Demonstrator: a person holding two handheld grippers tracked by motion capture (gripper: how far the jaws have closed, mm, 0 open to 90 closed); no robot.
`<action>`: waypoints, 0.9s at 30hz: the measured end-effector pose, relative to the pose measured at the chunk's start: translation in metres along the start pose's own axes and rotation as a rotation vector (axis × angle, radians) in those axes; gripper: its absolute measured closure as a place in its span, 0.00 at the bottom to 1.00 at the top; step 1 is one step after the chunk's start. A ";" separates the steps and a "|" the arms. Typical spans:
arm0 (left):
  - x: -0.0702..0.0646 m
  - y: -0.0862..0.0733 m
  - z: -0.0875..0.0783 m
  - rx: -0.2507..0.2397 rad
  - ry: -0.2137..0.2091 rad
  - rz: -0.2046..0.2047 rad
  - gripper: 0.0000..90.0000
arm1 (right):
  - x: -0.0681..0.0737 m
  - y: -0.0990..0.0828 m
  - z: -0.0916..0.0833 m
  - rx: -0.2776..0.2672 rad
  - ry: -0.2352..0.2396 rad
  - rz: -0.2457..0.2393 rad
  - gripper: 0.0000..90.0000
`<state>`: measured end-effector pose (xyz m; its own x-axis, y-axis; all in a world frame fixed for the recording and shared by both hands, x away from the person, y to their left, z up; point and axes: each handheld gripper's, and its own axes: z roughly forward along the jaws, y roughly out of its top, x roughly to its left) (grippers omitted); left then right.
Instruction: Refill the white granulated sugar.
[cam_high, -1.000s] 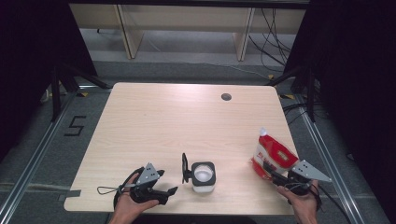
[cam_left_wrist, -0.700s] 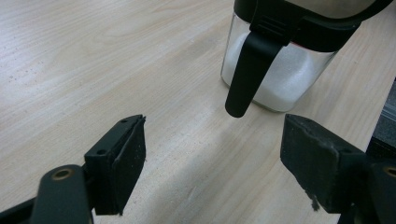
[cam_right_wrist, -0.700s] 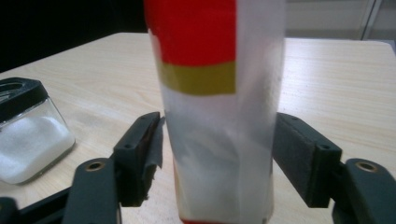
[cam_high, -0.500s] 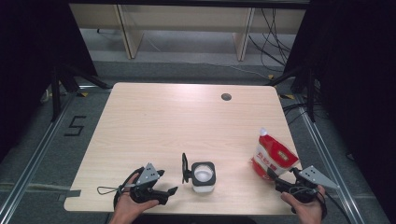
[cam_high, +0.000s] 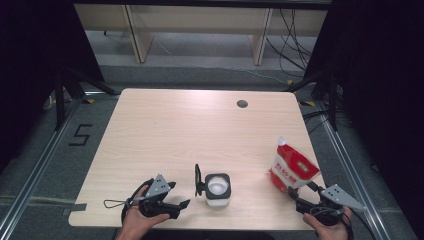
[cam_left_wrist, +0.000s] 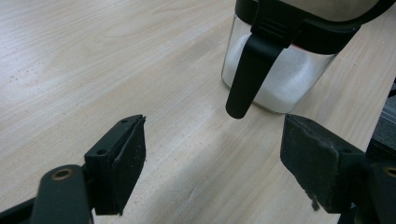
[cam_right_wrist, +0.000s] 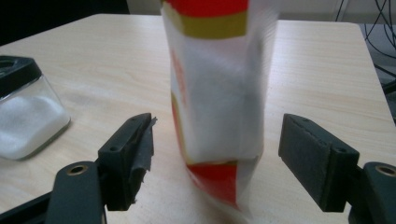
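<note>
Release looks like the step in hand; my right gripper (cam_high: 300, 198) has just been opening, jaws wide of the pouch (cam_high: 292, 166) at table's four o'clock; left gripper (cam_high: 179, 197) released beside the jar (cam_high: 218, 189); next, probably its hinged lid.

My left gripper (cam_high: 184, 194) rests low by the near edge, jaws spread wide with nothing between them. My right gripper (cam_high: 296, 192) has just been opening, its jaws wide, gripping nothing.
</note>
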<state>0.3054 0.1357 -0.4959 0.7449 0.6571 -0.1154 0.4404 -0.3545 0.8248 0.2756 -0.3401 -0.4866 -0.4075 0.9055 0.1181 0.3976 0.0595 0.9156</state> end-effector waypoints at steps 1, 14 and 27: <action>0.000 0.000 0.000 -0.004 -0.003 -0.005 0.24 | 0.000 0.000 -0.001 0.008 0.012 -0.005 0.30; 0.003 0.001 -0.001 0.014 0.008 0.027 0.24 | 0.004 -0.004 -0.007 0.018 -0.004 -0.034 0.29; 0.000 0.001 0.000 -0.008 0.001 -0.012 0.24 | 0.008 -0.008 -0.014 0.032 0.006 -0.030 0.29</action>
<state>0.3056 0.1355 -0.4951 0.7392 0.6619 -0.1242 0.4450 -0.3417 0.8278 0.2576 -0.3392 -0.4879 -0.4246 0.9006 0.0932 0.4111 0.1001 0.9061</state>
